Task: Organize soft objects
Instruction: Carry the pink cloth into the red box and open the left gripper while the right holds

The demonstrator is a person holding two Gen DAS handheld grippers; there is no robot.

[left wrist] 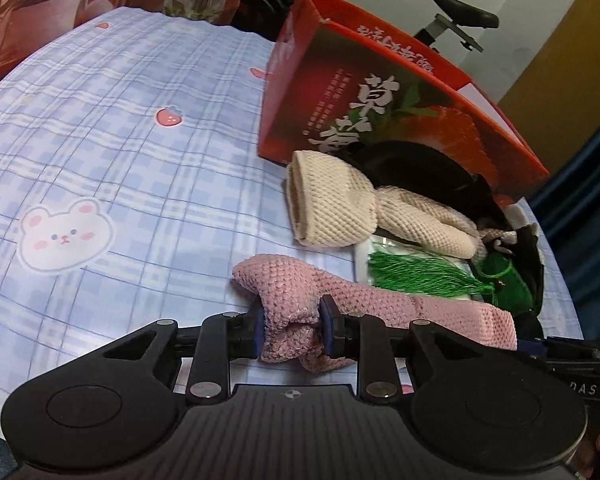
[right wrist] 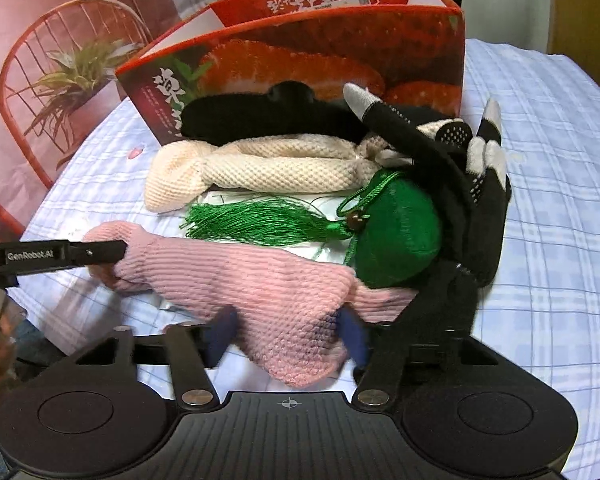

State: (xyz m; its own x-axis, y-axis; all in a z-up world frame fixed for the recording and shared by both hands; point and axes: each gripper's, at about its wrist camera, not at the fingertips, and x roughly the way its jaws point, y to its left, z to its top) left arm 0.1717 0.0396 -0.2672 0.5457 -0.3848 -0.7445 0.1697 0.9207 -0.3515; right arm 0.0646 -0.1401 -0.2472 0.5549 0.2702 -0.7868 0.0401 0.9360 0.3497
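My left gripper (left wrist: 291, 330) jaws clenched on bunched end of pink knit piece (left wrist: 300, 300). My right gripper (right wrist: 288, 336) jaws straddle its other end (right wrist: 260, 280), pads blurred; grip uncertain. Pink piece lies in front of red box (right wrist: 300, 52), on checked worktop (left wrist: 120, 160). Only right view shows black gloves (right wrist: 480, 184) right of green pouch (right wrist: 400, 232); cream knit (right wrist: 260, 168) nearer box.

Both wrist cameras sit low and close to the red strawberry box (left wrist: 384, 92) (right wrist: 300, 60), viewing it from opposite ends, sharing the pile before it.

pink knit piece (left wrist: 296, 312) stretched flat, cream knit (right wrist: 260, 170), green tasselled pouch (right wrist: 396, 232) behind
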